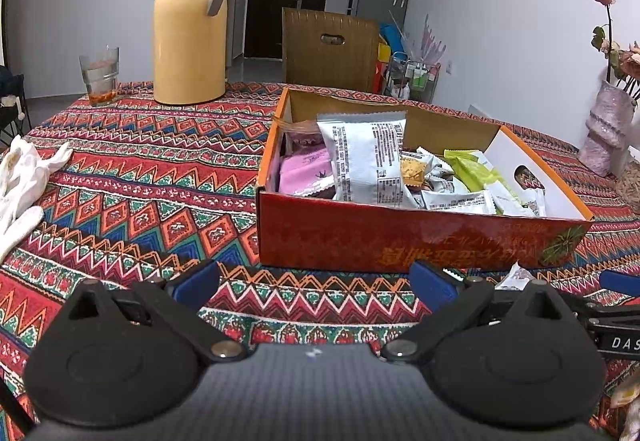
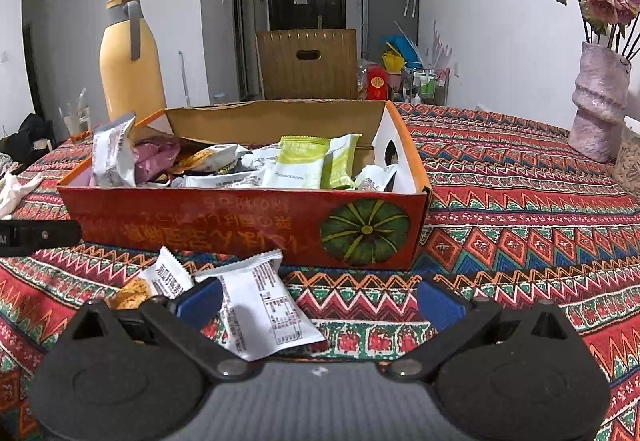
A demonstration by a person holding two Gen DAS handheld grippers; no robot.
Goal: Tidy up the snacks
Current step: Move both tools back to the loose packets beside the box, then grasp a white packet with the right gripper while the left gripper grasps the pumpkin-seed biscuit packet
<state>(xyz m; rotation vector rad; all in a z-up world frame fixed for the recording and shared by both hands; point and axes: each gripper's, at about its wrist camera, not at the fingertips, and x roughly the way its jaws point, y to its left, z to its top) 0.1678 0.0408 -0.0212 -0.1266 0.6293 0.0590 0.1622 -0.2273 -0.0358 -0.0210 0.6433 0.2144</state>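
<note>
Patterned red, green and blue cloth covers the surface (image 1: 140,169) seen from the left wrist, with a white-walled room, a dark door and a grey fridge behind it. On it stand a yellow thermos jug (image 1: 190,25) and, just to its left, a glass (image 1: 100,75) with a reddish residue at the bottom; white gloves (image 1: 20,177) lie at the left edge and a pale pink vase (image 1: 606,129) of dried roses stands at the far right. An open red cardboard box (image 1: 400,241) sits near the middle, filled with snack packets: a tall white packet (image 1: 366,161) leans upright against pink ones, with green and smaller white packets to its right. The left hand-held gripper (image 1: 314,281) hovers low over the cloth just before the box wall, its blue-padded fingers spread wide and grasping nothing. From the right wrist, the same box shows a green pumpkin picture on its near wall, and a brown chair back (image 2: 306,63) stands beyond the surface. Two loose white snack packets (image 2: 260,301) lie on the cloth in front of the box, one partly over the other. The right hand-held gripper (image 2: 320,301) is released, jaws wide apart; its left blue pad overlaps the packets, but contact cannot be told. A black part of the other tool juts in at the left edge.
</note>
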